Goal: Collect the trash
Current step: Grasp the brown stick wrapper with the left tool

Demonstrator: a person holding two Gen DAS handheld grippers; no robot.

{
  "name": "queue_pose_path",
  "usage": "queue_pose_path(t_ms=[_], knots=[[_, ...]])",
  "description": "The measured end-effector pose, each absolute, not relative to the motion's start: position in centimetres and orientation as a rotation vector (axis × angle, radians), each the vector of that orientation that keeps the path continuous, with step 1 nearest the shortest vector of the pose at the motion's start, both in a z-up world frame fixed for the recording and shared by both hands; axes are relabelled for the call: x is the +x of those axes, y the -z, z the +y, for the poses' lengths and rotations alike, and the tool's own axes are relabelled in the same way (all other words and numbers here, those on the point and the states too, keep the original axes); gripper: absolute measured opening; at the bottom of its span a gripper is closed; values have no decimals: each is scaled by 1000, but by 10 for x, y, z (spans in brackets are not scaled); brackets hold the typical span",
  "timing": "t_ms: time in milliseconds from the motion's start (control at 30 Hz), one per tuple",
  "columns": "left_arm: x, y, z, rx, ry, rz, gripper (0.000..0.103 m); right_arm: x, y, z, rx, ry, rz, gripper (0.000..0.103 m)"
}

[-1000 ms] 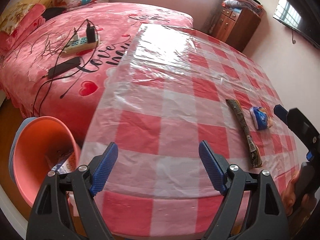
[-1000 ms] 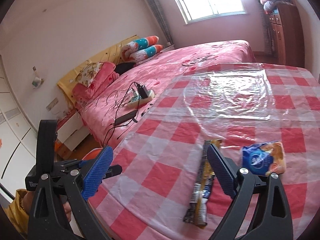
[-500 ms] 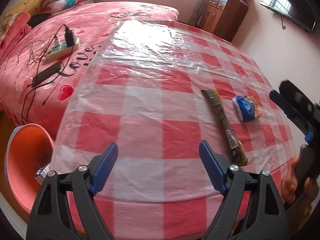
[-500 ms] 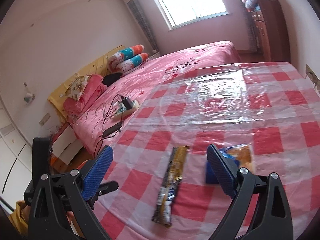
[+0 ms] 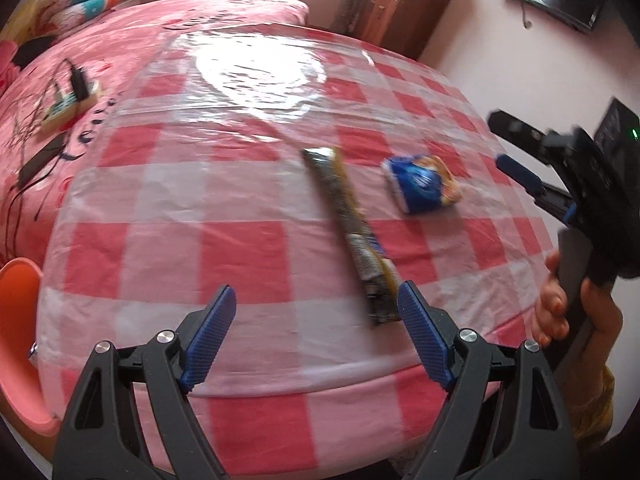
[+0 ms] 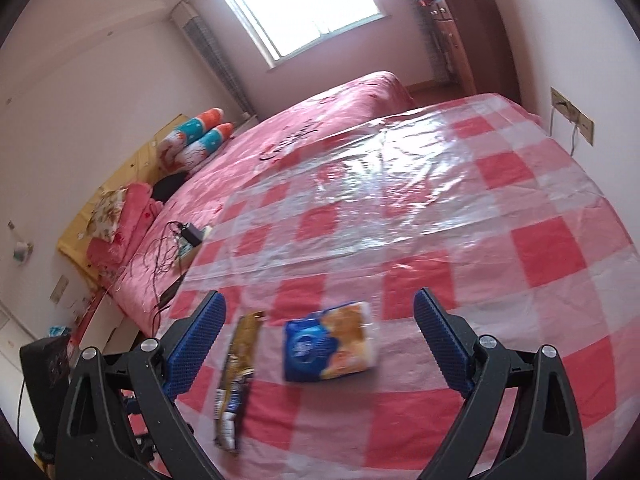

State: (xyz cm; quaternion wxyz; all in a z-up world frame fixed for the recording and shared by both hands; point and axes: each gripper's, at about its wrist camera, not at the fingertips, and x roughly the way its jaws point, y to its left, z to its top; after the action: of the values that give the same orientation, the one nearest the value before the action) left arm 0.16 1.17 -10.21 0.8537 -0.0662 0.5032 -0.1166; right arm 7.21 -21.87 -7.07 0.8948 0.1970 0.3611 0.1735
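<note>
Ahead of the open, empty right claw [image 6: 316,356] the blue packet [image 6: 330,346] lies on the checked desk [image 6: 540,248], the long wrapper [image 5: 352,232] pointing away beside the open left claw's [image 5: 316,336] right finger.

Daylight from the window [image 6: 304,12] threw glare on the plastic cover [image 5: 260,68]; motion blur softened both views, fisheye edges bent dark

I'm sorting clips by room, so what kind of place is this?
Most likely a home bedroom: a bed with a pink cover, pillows at its headboard, and a wooden dresser by the window. The trash lies on a table with a checked cloth.
</note>
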Motion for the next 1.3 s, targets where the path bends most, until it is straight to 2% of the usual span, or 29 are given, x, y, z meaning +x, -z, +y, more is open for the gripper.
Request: queue_pose_path(t_ms=[600, 733, 900, 1100, 1167, 1300], knots=[[38, 112, -42, -37, 230, 1040, 81, 90, 100, -214, 290, -348, 872, 94], [45, 115, -48, 9, 209, 1042, 71, 92, 102, -215, 303, -367, 874, 94], [48, 117, -51, 39, 189, 1035, 65, 94, 105, -213, 302, -385, 879, 94], [49, 117, -55, 81, 167, 1016, 51, 95, 107, -201, 259, -404, 885, 93], [48, 117, -54, 90, 159, 1005, 43, 95, 108, -198, 250, -407, 888, 93], [47, 117, -52, 88, 163, 985, 37, 96, 109, -194, 235, -413, 892, 94]])
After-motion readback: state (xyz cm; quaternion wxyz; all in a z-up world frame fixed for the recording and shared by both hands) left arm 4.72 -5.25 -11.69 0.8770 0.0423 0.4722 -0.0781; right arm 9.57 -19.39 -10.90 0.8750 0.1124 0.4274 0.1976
